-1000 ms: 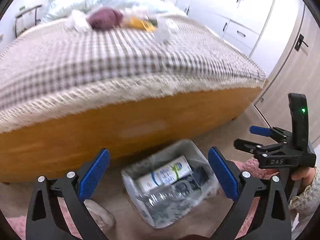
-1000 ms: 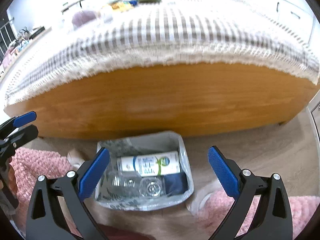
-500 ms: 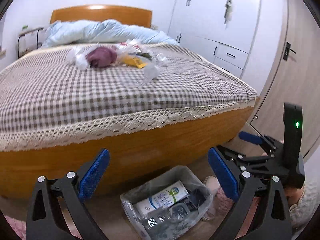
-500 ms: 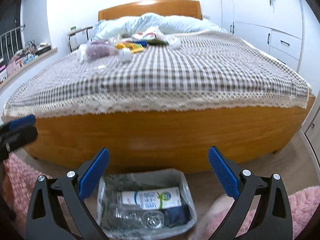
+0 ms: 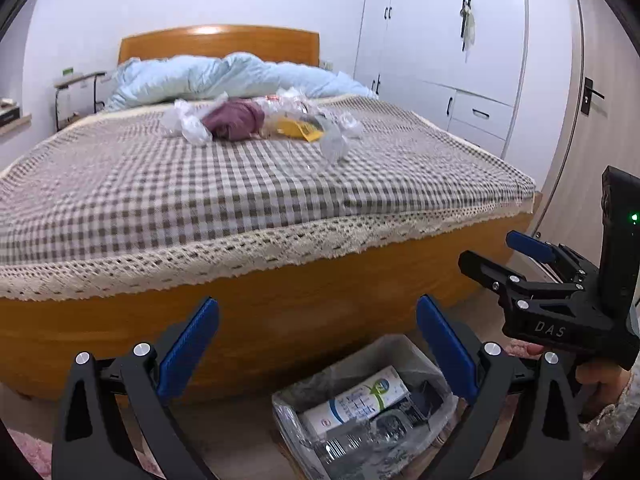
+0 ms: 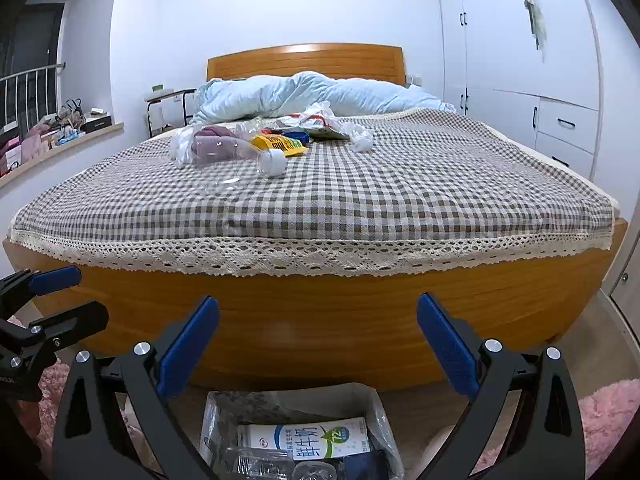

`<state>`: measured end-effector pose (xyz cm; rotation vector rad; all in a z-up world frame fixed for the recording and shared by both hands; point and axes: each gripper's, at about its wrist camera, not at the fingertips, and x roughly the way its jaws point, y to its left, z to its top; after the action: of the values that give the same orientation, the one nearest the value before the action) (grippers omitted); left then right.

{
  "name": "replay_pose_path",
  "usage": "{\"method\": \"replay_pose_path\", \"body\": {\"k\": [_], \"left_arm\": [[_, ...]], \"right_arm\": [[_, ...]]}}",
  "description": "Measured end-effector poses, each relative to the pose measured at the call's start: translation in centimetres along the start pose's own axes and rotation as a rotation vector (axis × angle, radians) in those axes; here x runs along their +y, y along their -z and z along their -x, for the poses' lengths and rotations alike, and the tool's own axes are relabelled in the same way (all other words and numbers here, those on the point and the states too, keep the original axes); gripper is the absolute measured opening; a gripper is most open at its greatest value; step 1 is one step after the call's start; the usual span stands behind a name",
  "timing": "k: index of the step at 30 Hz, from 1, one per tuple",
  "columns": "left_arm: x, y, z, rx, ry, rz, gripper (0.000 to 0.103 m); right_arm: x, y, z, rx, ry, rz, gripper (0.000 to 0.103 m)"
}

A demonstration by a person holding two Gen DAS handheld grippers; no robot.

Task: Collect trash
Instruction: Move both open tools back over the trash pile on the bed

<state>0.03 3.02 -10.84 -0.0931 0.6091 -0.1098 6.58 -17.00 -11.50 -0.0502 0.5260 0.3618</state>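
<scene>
Crumpled trash [image 6: 276,142] on bed [image 6: 360,200], seemingly wrappers, both hand-held grippers agape, empty

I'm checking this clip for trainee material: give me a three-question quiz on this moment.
1. True or false: both grippers hold trash.
2. Which item lies in the bin? A) milk carton B) yellow packet C) purple cloth
3. Fill in: the clear bottle lies on its side on the ____.

Key:
1. False. The left gripper and the right gripper are both open and hold nothing.
2. A. The milk carton is in the bin; the yellow packet and the purple cloth are on the bed.
3. bed.
</scene>
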Motion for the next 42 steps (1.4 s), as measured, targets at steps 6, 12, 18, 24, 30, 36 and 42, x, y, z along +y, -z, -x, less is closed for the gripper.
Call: {"method": "replay_pose_path", "body": {"k": [6, 12, 18, 24, 30, 36, 42], "left_arm": [[0.3, -0.2, 0.8, -0.044, 0.037, 0.032, 0.095], [0.2, -0.3, 1.0, -0.048, 0.067, 0.039, 0.095], [0.2, -0.3, 0.6, -0.032, 0.061, 0.049, 0.095], [0.3, -0.2, 0.4, -0.023, 0.061, 0.055, 0.095], [0.5, -0.3, 0.3, -0.020, 0.055, 0.066, 0.095], [0.5, -0.4, 0.5, -0.032, 0.053, 0.063, 0.095], [0.9, -0.8, 1.4, -0.080, 0.042, 0.060, 0.095]], "right_arm": [[-0.1, 0.1, 0.5, -0.031, 0.013, 0.004, 0.095], [-0.1, 0.3, 0.8, -0.017, 0.003, 0.006, 0.095], [0.6, 0.4, 1.4, -0.045, 0.029, 0.033, 0.095], [0.7, 0.4, 1.2, -0.035, 0.041, 0.037, 0.095], [0.9, 0.4, 1.2, -0.036, 0.047, 0.046, 0.095], [1.0, 0.4, 1.2, -0.041, 0.051, 0.049, 0.095], [0.7, -0.1, 1.5, -0.071, 0.073, 0.051, 0.095]]}}
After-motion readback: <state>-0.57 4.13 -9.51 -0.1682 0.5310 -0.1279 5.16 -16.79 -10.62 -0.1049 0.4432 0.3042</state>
